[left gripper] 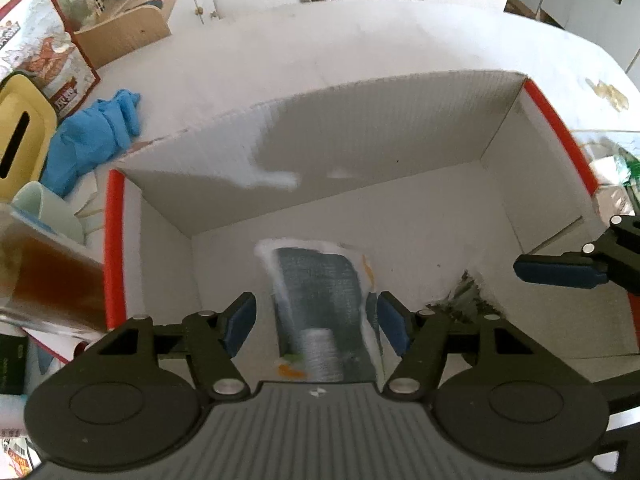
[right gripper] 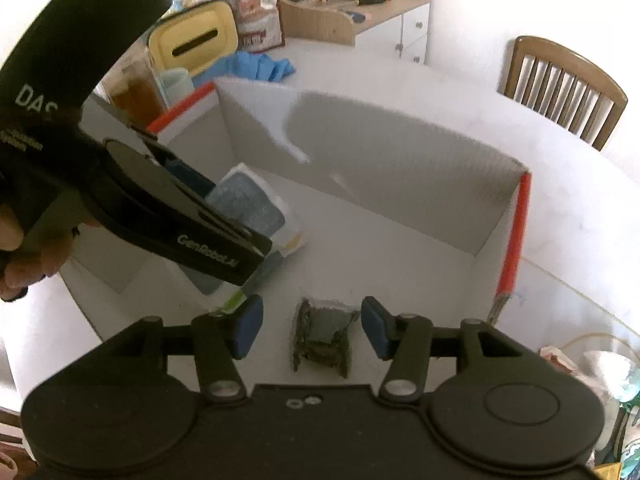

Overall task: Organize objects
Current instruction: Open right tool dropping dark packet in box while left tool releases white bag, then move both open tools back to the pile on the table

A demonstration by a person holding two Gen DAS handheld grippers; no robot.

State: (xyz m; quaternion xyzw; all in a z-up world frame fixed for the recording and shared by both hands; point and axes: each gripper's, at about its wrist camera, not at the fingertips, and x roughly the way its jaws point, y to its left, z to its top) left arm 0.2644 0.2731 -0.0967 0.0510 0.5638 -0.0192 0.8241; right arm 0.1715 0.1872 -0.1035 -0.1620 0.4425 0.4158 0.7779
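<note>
Packets, a grey pack (left gripper: 320, 312) and a dark sachet (right gripper: 322, 338), lie in our box (left gripper: 360, 128). Both claws, left (left gripper: 316, 322) and right (right gripper: 312, 328), gape empty above them. Lifting carelessly, we might snag one and drag it out.

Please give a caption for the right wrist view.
Right tool open above small dark packet lying in white box.

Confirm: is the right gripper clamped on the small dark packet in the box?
No, the right gripper is open, its pads apart from the small dark packet.
</note>
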